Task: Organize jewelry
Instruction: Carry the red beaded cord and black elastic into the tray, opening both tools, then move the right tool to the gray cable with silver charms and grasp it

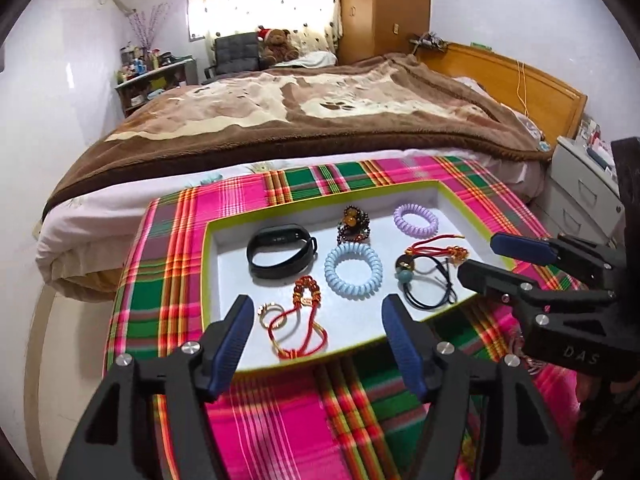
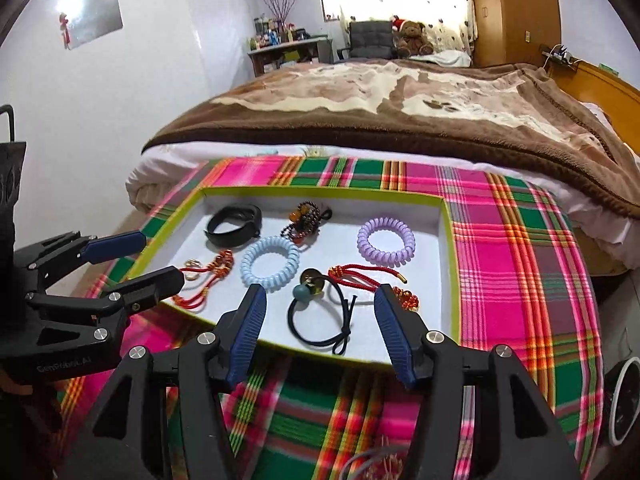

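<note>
A shallow white tray with a green rim (image 1: pixel 224 229) (image 2: pixel 447 240) lies on a plaid cloth. In it are a black wristband (image 1: pixel 280 249) (image 2: pixel 234 224), a dark bead bracelet (image 1: pixel 354 222) (image 2: pixel 306 218), a purple coil tie (image 1: pixel 416 221) (image 2: pixel 386 243), a blue coil tie (image 1: pixel 352 271) (image 2: pixel 270 263), a black hair tie with a teal bead (image 1: pixel 426 280) (image 2: pixel 320 312), and red cord bracelets (image 1: pixel 296 326) (image 2: pixel 208 276). My left gripper (image 1: pixel 318 312) is open and empty over the tray's near left edge. My right gripper (image 2: pixel 318 300) is open and empty over the near right part.
The plaid cloth (image 1: pixel 280 420) (image 2: pixel 520 280) covers the surface under the tray. A bed with a brown blanket (image 1: pixel 320 120) lies just behind. A white drawer unit (image 1: pixel 580 184) stands at the right. More beaded items (image 2: pixel 380 468) lie on the cloth near the front.
</note>
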